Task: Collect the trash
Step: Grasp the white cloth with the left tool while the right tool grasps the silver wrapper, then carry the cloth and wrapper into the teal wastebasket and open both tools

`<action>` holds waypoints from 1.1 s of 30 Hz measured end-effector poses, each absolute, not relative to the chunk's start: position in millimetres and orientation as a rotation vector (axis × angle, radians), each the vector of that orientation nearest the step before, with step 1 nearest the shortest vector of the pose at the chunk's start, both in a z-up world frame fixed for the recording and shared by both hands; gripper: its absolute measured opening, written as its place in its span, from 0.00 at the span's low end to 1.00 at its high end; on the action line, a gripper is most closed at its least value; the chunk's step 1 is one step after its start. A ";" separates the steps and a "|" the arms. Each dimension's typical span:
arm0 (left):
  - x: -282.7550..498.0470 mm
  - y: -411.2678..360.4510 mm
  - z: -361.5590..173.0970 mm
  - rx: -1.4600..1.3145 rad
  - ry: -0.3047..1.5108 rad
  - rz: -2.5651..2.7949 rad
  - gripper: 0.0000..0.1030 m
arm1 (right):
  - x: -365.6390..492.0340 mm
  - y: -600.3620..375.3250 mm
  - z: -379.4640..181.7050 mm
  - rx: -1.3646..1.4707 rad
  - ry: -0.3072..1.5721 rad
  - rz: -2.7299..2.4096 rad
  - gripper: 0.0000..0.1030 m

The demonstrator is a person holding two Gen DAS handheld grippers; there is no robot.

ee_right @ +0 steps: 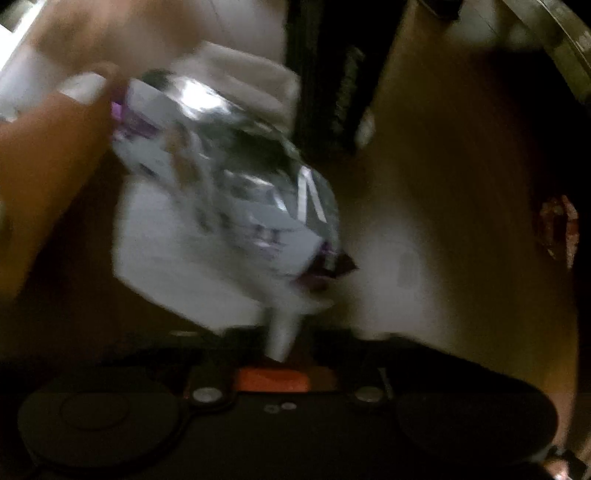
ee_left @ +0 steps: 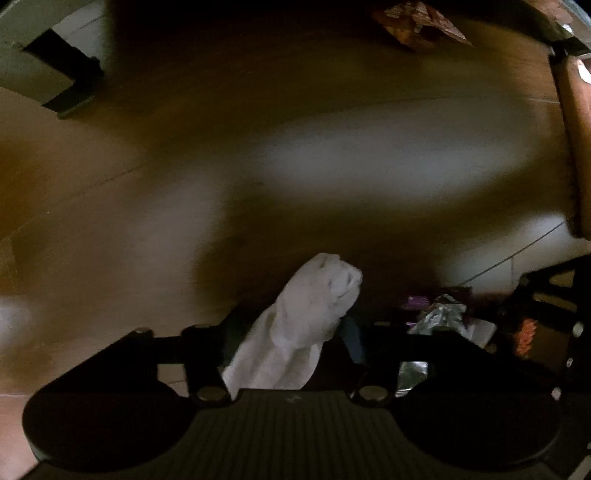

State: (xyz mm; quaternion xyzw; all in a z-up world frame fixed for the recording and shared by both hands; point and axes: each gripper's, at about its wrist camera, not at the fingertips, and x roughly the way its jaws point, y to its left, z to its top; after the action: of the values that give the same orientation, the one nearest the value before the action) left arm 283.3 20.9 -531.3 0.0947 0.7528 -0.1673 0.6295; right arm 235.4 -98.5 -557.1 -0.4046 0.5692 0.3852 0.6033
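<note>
My left gripper point(ee_left: 291, 332) is shut on a crumpled white tissue point(ee_left: 295, 325), which sticks up between the dark fingers above a brown wooden table point(ee_left: 221, 147). My right gripper point(ee_right: 284, 339) is shut on a silver and purple foil wrapper point(ee_right: 229, 177) with a white paper piece point(ee_right: 177, 258); the view is blurred. The same wrapper point(ee_left: 439, 314) shows at the lower right of the left wrist view, beside the right gripper's dark frame point(ee_left: 546, 314). Another brown wrapper point(ee_left: 417, 22) lies at the far edge of the table.
A black table leg or bracket point(ee_left: 66, 74) and pale floor show at the upper left. A brown chair back point(ee_left: 576, 147) stands at the right edge. A reddish wrapper point(ee_right: 557, 229) lies at the right in the right wrist view.
</note>
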 end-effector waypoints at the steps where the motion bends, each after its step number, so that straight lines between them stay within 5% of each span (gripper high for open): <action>1: 283.2 21.7 -530.2 0.224 1.718 -0.377 0.31 | 238.9 -99.2 -556.5 -0.923 1.320 0.883 0.00; 4: 286.2 28.7 -529.4 0.183 1.731 -0.364 0.21 | 243.2 -104.4 -553.6 -0.885 1.319 0.865 0.00; 15: 298.5 47.9 -493.8 0.150 1.679 -0.348 0.18 | 253.6 -110.9 -502.4 -0.724 1.314 0.884 0.00; 16: 293.8 49.7 -490.6 0.150 1.675 -0.348 0.18 | 252.9 -111.1 -499.9 -0.719 1.317 0.902 0.02; 18: 289.3 50.8 -488.6 0.148 1.671 -0.349 0.18 | 250.1 -110.7 -499.0 -0.715 1.319 0.927 0.22; 22: 293.9 52.3 -488.7 0.134 1.676 -0.354 0.18 | 251.5 -107.0 -502.4 -0.727 1.314 0.958 0.37; 33: 296.2 62.2 -508.8 0.082 1.726 -0.350 0.18 | 249.3 -92.7 -551.6 -0.869 1.328 1.069 0.36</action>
State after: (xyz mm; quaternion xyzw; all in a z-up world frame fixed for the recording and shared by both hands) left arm 296.2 62.2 -508.8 0.0358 0.7554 -0.1530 0.6362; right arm 249.3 -92.7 -551.6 -0.3712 0.5672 0.4568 0.5761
